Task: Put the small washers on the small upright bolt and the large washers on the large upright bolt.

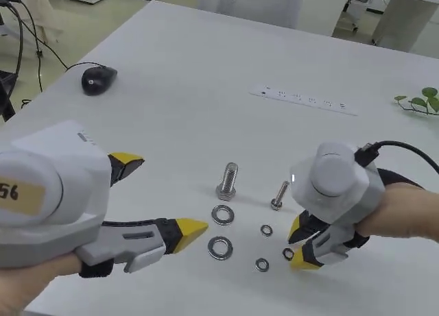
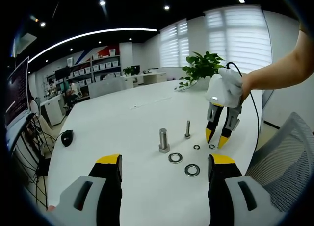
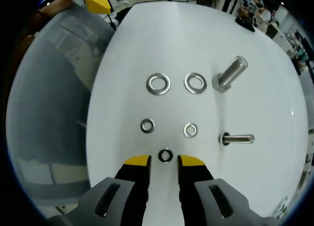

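A large bolt (image 1: 230,181) and a small bolt (image 1: 280,195) stand upright on the white table (image 1: 171,90). Two large washers (image 1: 223,214) (image 1: 220,247) lie in front of the large bolt. Small washers (image 1: 266,230) (image 1: 262,264) lie flat nearby. My right gripper (image 3: 165,162) is low over the table and open, its yellow fingertips (image 3: 137,161) either side of a third small washer (image 3: 166,155), apart from it. My left gripper (image 1: 161,192) hovers wide open to the left, holding nothing. In the left gripper view the right gripper (image 2: 218,138) points down beside the small bolt (image 2: 187,129).
A black mouse (image 1: 98,79) lies far left and a white power strip (image 1: 305,100) far right of centre. A plant (image 1: 418,102) sits at the right edge. A grey mesh chair (image 3: 49,103) stands next to the near table edge.
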A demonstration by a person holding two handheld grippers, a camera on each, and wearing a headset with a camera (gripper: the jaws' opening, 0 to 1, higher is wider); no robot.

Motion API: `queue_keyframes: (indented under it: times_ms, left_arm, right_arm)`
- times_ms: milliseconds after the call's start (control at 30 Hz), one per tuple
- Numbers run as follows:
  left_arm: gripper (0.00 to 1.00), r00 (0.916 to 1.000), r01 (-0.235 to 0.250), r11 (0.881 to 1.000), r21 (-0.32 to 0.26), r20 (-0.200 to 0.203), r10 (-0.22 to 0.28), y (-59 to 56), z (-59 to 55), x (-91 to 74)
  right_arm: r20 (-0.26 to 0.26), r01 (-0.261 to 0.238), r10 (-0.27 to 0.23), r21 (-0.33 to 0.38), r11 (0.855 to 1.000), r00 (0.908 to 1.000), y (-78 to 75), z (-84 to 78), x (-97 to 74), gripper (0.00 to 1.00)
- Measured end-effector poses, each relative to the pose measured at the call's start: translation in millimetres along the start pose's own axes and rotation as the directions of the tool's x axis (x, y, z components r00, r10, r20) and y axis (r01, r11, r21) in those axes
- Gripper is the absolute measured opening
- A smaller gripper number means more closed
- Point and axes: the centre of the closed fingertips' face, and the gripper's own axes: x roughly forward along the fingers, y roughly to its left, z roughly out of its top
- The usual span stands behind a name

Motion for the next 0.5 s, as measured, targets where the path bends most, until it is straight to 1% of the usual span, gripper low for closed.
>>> queue_keyframes:
  times_ms: [100, 233, 500]
  left_arm:
    - [0.71, 1.0000, 0.000, 1.000, -0.009, 0.006, 0.000, 0.2, 1.1, -0.3]
    - [0.70, 1.0000, -0.003, 1.000, -0.009, 0.005, 0.003, 0.9, 0.9, -0.3]
    - [0.71, 0.9999, -0.006, 1.000, -0.012, 0.014, 0.006, 2.4, 2.7, -0.7]
  right_arm:
    - [0.002, -0.004, 0.004, 0.004, 1.000, 1.0000, 0.8, 0.3, 1.2, 0.22]
    - [-0.002, -0.003, 0.003, 0.003, 1.000, 1.0000, 1.4, -0.3, 1.3, 0.23]
    - [-0.010, -0.007, 0.007, -0.003, 1.000, 0.9999, 1.9, 1.1, 4.0, 0.23]
